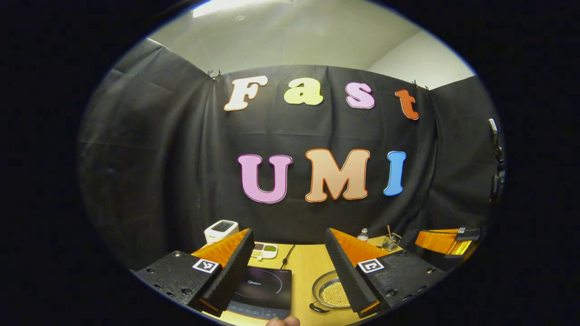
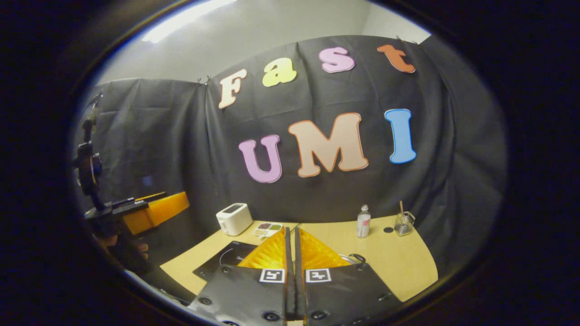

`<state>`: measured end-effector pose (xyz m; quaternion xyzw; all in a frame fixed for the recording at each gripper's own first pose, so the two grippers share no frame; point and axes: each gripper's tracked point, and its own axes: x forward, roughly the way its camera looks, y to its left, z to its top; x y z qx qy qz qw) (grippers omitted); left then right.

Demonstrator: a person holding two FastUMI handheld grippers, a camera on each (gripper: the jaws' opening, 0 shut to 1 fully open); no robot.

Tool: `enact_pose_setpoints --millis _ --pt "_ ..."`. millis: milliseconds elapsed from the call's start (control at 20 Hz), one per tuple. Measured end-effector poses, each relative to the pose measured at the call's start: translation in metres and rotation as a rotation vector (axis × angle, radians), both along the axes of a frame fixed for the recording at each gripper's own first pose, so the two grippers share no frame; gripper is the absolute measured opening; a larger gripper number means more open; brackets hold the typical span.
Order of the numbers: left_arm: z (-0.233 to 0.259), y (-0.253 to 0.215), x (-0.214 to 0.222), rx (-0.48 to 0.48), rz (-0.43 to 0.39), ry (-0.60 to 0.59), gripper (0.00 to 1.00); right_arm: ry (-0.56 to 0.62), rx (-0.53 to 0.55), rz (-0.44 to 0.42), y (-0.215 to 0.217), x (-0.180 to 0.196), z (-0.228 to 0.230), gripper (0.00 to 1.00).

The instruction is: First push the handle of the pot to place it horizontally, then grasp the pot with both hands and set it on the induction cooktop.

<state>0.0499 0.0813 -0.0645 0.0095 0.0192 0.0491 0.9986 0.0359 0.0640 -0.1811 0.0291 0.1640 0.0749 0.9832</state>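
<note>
On the tabletop (image 2: 408, 258): all task items sat near the booth's back wall.
Pot (image 1: 331, 292): metal, held pale round grains, stood just right of the induction cooktop, not on it; in the left gripper view partly hidden behind the right finger of that view's own gripper.
Pot handle (image 1: 318, 308): dark loop at the pot's near-left edge in the left gripper view; another dark loop handle (image 2: 358, 258) peeked past the fingers in the right gripper view.
Induction cooktop (image 1: 263, 290): black flat slab, nothing on it, cable ran off its back edge.
Left hand-held gripper (image 1: 290, 271): fingers wide apart, held above the tabletop, cooktop and pot seen between and below them, touched nothing; also seen at the far left of the right gripper view (image 2: 156, 209), held by a hand (image 2: 124, 246).
Right hand-held gripper (image 2: 290, 253): fingers together, nothing between them, raised over the tabletop, pot mostly hidden behind them; also seen at the right edge of the left gripper view (image 1: 446, 242).
Toaster (image 2: 234, 218): white, back-left of tabletop.
Divided dish (image 2: 267, 230): small compartments with dark and green contents, just right of toaster.
Bottle (image 2: 363, 222): small, clear, upright, back-right.
Glass cup (image 2: 403, 224): stick stood in it, right of bottle.
Fingertip (image 1: 283, 321): showed at the bottom edge of the left gripper view.
</note>
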Motion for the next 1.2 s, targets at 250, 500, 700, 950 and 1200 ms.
enact_pose_setpoints --millis 250,500,700,950,1200 --pt "-0.039 0.044 0.034 -0.038 -0.054 0.048 0.96 0.115 -0.015 -0.107 0.016 0.013 -0.056 0.02" --pt "-0.085 0.073 0.055 -0.019 -0.139 0.093 0.93 0.288 -0.061 -0.204 0.022 0.004 -0.134 0.02" --pt "-0.106 0.1 0.066 -0.036 -0.13 0.113 0.96 0.5 -0.083 -0.221 0.03 -0.018 -0.206 0.0" --pt "-0.136 0.121 0.069 -0.04 -0.113 0.164 0.96 0.676 -0.097 -0.272 0.033 -0.039 -0.262 0.03" --pt "-0.133 0.137 0.071 -0.004 -0.104 0.14 0.96 0.795 -0.035 -0.316 0.033 -0.057 -0.302 0.02"
